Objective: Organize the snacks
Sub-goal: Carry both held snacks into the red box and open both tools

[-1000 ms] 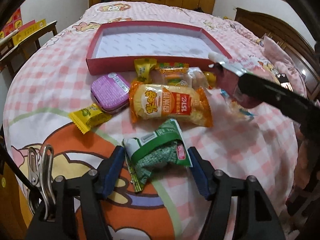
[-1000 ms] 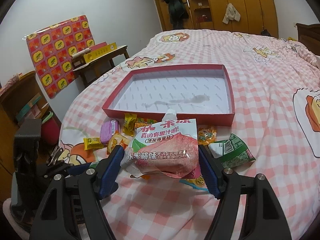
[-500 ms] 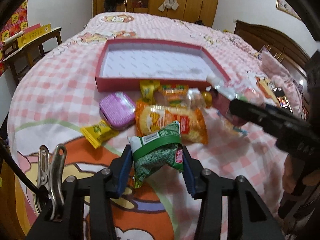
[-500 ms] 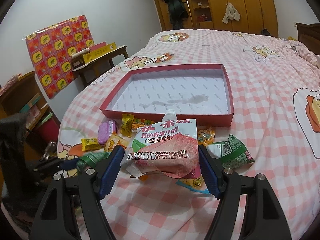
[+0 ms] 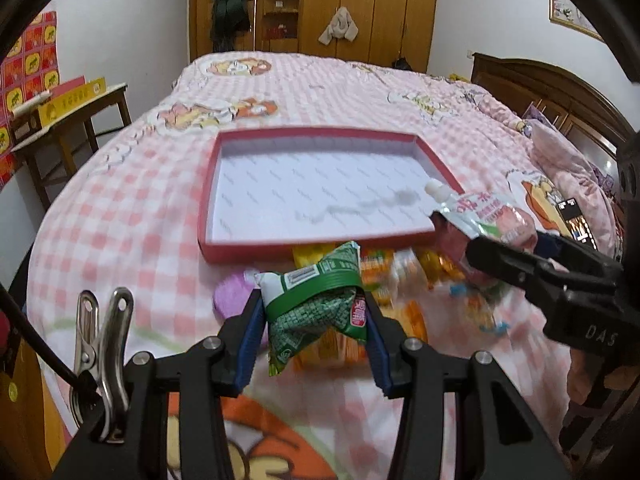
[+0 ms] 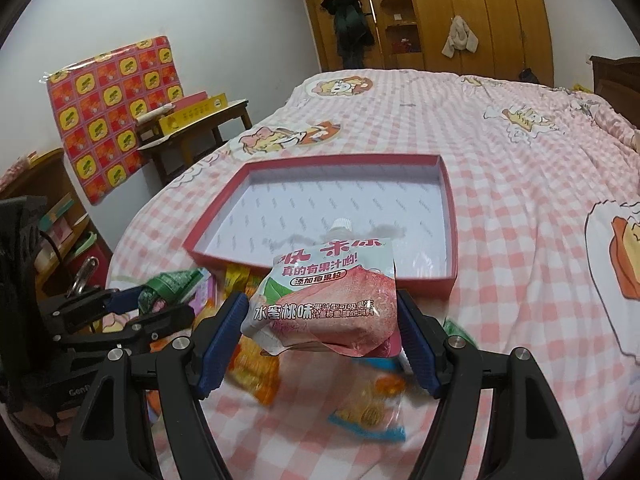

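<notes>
My left gripper [image 5: 314, 316] is shut on a green snack packet [image 5: 316, 304] and holds it above the pile of snacks [image 5: 400, 276], just before the red tray [image 5: 240, 252]. My right gripper [image 6: 322, 320] is shut on a pink peach jelly pouch [image 6: 324, 292] with a white cap, held near the tray's front right corner [image 6: 448, 280]. The tray's white floor holds no snacks. The pouch [image 5: 488, 224] and the right gripper show at the right of the left wrist view. The left gripper with the green packet [image 6: 168, 284] shows at the left of the right wrist view.
Loose orange and yellow snack packets [image 6: 256, 372] and a purple tin [image 5: 232, 296] lie on the pink checked bedspread in front of the tray. A wooden side table [image 6: 192, 128] stands left of the bed. A wooden headboard [image 5: 552, 92] is at the right, wardrobes at the back.
My left gripper closed on the green packet and lifted it off the bed toward the tray. My right gripper, holding the pouch, rose and moved closer to the tray.
</notes>
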A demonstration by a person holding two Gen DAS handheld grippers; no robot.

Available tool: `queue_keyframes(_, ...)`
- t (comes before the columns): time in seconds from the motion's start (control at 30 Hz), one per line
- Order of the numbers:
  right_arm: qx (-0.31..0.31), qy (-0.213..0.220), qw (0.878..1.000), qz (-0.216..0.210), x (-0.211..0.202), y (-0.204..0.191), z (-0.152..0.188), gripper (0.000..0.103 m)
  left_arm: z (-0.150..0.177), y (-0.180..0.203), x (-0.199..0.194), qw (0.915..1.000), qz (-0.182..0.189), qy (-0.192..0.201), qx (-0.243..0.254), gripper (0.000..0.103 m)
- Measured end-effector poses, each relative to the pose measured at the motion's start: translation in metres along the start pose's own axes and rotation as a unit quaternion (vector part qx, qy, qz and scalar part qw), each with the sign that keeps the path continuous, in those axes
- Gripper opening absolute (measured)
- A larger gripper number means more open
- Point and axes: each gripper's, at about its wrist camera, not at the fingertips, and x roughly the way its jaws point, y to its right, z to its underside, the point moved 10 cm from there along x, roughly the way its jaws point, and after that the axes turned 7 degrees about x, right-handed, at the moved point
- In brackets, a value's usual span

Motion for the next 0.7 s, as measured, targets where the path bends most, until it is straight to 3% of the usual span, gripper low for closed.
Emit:
queue_keyframes(0.4, 0.013, 0.007, 1.000, 0.010, 0.032, 0.018, -0.033, 0.075, -0.047, -0.015, 0.035, 0.9997, -0.014, 0.019, -0.003, 0.049)
queue_keyframes(0.7, 0.018, -0.012, 1.000, 0.022, 0.069, 0.031, -0.041, 0.075, -0.061, -0.023, 0.071, 0.9998, -0.017, 0.002, -0.013, 0.049)
